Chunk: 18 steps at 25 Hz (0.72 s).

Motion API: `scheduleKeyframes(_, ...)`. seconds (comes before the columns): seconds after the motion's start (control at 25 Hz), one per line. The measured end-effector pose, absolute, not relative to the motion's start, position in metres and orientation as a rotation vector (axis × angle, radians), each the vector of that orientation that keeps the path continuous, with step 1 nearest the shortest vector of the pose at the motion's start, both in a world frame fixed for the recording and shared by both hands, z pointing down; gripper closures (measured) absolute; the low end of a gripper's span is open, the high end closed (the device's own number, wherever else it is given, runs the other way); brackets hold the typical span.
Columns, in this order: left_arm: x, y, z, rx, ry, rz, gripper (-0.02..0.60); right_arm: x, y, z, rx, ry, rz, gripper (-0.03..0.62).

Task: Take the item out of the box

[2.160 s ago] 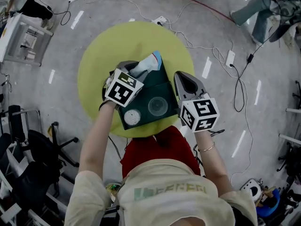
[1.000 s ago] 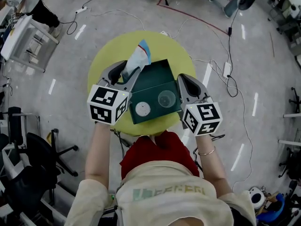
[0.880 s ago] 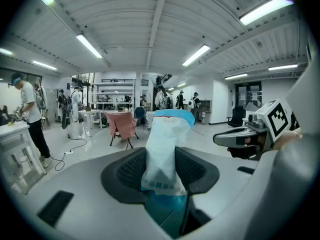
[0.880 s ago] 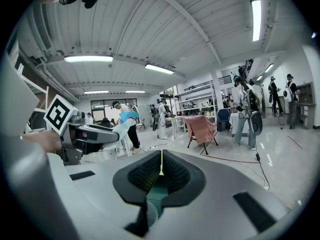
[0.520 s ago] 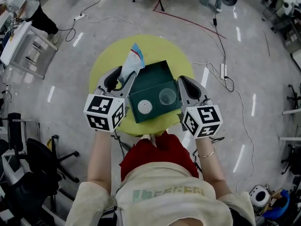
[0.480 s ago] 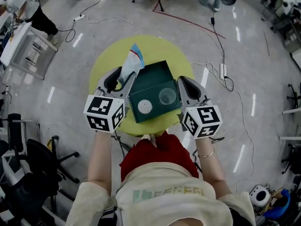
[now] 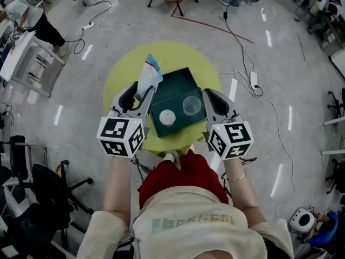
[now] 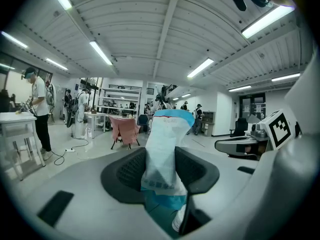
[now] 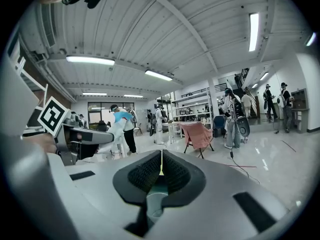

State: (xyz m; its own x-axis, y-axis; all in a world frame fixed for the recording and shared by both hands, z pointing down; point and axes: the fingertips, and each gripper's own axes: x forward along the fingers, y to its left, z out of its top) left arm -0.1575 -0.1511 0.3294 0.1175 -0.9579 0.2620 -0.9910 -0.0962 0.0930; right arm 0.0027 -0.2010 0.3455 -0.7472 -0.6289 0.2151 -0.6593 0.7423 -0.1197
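A dark green open box (image 7: 175, 88) sits on the round yellow table (image 7: 183, 55), with a white disc (image 7: 167, 116) and a clear round lid (image 7: 191, 106) in it. My left gripper (image 7: 146, 90) is shut on a white-and-blue pouch (image 7: 149, 72), which it holds upright just left of the box's back corner. In the left gripper view the pouch (image 8: 165, 149) stands pinched between the two dark pads of that gripper (image 8: 163, 170). My right gripper (image 7: 207, 95) rests at the box's right edge. Its pads (image 9: 176, 176) meet with only a thin slit, and the box shows below them.
Cables and power strips (image 7: 250, 80) lie on the floor right of and behind the table. A white rack (image 7: 24, 55) stands far left and office chairs (image 7: 32, 177) near left. People and a pink-draped chair (image 9: 197, 134) are farther off in the room.
The left gripper has drawn the pouch up out of the box and to the left, clear of its rim. The right gripper has stayed at the box's right edge.
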Motion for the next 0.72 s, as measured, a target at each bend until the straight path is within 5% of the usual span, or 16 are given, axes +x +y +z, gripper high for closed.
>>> scheduleKeyframes(0.72, -0.155, -0.089, 0.306, 2.162, -1.976, 0.092, 0.39, 0.009, -0.144, 0.321, 1.117, -2.803, 0.188, 0.557)
